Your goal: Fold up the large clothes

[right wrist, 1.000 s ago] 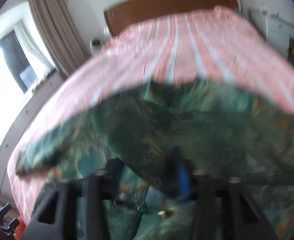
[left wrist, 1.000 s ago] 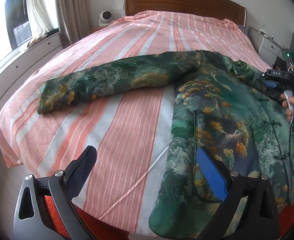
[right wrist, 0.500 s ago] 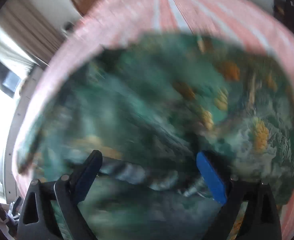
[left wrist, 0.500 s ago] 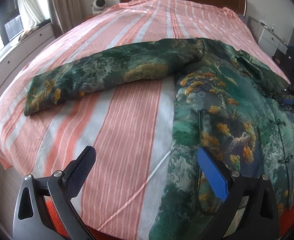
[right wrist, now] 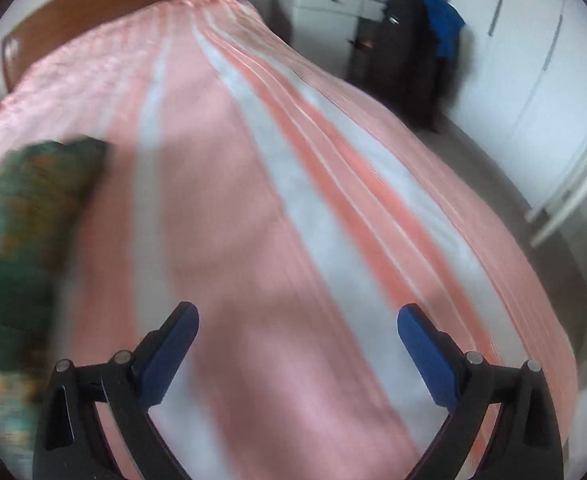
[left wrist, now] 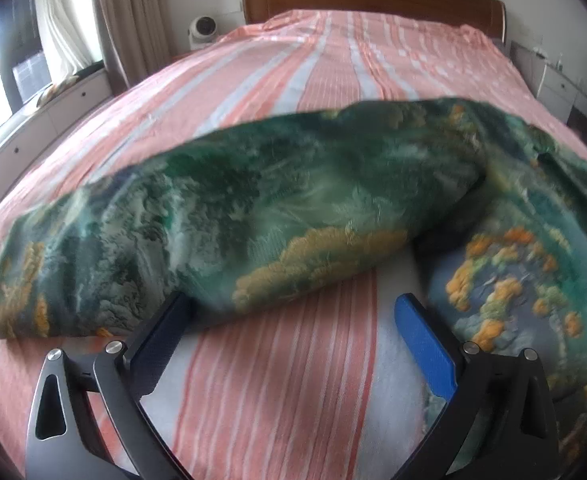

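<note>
Lying flat on the pink-and-white striped bedsheet [left wrist: 285, 392], the green brocade jacket with orange-gold landscape print [left wrist: 277, 216] now has one long sleeve stretched out to the left, its cuff by the bed's left edge. A second ago the right gripper [right wrist: 298, 318] was down in that fabric; now its jaws are opening over bare sheet with nothing between them, so I judge the cloth released. The left gripper [left wrist: 293, 308] has closed in on the sleeve, jaws wide apart and empty, likely the next fold.

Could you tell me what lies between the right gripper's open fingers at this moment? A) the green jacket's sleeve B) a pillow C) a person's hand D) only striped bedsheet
D: the right gripper frames only the pink striped bedsheet, its jaws opening, while the green jacket lies off to the left.
</note>
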Available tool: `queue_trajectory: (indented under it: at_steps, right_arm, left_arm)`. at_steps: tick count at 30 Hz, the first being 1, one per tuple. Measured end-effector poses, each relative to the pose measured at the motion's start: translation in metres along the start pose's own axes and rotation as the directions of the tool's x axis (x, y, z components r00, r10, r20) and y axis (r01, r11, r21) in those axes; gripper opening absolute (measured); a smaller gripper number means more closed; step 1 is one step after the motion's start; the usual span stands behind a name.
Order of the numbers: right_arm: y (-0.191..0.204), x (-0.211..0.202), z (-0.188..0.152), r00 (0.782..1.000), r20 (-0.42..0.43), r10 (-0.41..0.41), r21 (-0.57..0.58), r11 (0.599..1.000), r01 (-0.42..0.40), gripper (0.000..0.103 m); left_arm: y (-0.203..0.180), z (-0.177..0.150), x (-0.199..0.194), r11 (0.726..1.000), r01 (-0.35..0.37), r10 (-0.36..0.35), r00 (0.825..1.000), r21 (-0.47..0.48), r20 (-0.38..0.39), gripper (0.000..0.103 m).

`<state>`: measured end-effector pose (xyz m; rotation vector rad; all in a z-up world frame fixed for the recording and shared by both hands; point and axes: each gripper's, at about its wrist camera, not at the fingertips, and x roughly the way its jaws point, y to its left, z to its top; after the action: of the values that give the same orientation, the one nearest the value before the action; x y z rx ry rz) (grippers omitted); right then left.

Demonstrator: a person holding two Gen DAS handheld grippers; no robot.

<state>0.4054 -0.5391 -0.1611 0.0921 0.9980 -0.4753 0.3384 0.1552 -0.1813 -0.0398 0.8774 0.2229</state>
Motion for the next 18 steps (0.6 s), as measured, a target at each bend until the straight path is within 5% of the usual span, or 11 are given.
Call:
queue_trajectory:
  at_steps: [7, 18]
  right_arm:
    - [0.012, 0.027, -0.01, 0.996, 0.044, -0.076, -0.044, 0.996, 0.078, 0.103]
    - [0.009, 0.024, -0.008, 0.998, 0.044, -0.046, -0.019, 0.999, 0.047, 0.103]
  left_arm:
    - [-0.002, -0.004, 0.01, 1.0, -0.02, 0.02, 1.0, -0.001, 0.007, 0.103]
    - [0.006, -0.013, 0.011, 0.999, 0.015, -0.015, 1.0, -0.028, 0.019, 0.103]
